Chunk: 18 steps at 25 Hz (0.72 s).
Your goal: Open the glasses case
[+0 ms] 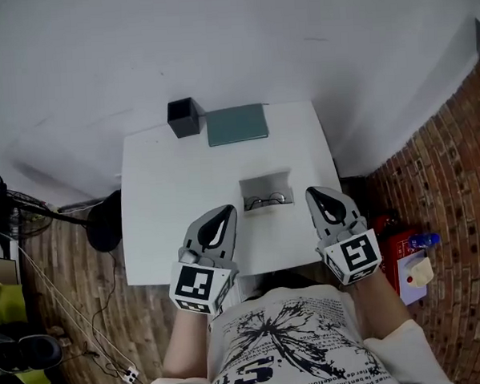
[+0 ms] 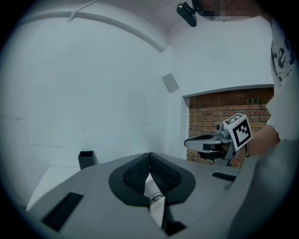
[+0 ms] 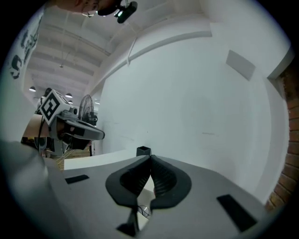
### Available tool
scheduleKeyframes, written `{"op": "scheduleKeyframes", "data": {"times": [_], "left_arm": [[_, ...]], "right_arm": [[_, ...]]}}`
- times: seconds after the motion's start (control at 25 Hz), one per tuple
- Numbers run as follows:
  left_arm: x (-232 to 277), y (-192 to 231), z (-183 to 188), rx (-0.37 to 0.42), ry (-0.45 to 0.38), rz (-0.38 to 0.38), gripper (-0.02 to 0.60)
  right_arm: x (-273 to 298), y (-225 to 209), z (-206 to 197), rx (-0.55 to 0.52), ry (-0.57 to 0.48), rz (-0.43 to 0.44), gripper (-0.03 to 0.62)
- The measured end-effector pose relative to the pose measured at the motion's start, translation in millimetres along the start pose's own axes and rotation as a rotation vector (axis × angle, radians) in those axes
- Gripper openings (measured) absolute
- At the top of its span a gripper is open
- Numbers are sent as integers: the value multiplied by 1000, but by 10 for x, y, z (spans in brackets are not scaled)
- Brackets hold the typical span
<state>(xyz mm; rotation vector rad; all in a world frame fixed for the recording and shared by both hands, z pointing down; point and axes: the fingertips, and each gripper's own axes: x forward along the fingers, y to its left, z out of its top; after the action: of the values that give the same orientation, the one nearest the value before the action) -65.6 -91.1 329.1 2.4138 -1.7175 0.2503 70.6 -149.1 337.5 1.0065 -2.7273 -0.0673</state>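
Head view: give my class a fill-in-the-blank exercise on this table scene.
The glasses case on the white table is ____.
Inside it lies a pair of ____.
The left gripper and the right gripper both have their jaws ____.
Missing words: open; glasses; shut.

light: bright, even, diffuse | shadows: soft | edges: fisheye bending, dark vignette in both gripper views
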Motion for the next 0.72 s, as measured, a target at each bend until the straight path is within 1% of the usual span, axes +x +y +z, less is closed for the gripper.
{"op": "scheduleKeyframes", "data": {"times": [0.12,0.2,0.32,0.44,0.6,0.72], "left_arm": [[-118,-59,143,3,-41,-20,14],[-203,-97,219,10,-70,-27,14],[-308,-142,302,20,-104,-40,14],[-356,-151,338,15,-127,-47,14],[-344,-147,334,-3,-132,-50,14],[-308,-138,330,-3,-125,-61,14]], "right_arm": [[-102,84,166,-50,-52,9,14],[-160,109,253,-63,-77,9,14],[-227,99,324,-47,-103,-2,14],[-250,68,318,-15,-108,-13,12],[-216,32,282,22,-110,-10,12],[-173,41,287,22,-108,-2,12]]}}
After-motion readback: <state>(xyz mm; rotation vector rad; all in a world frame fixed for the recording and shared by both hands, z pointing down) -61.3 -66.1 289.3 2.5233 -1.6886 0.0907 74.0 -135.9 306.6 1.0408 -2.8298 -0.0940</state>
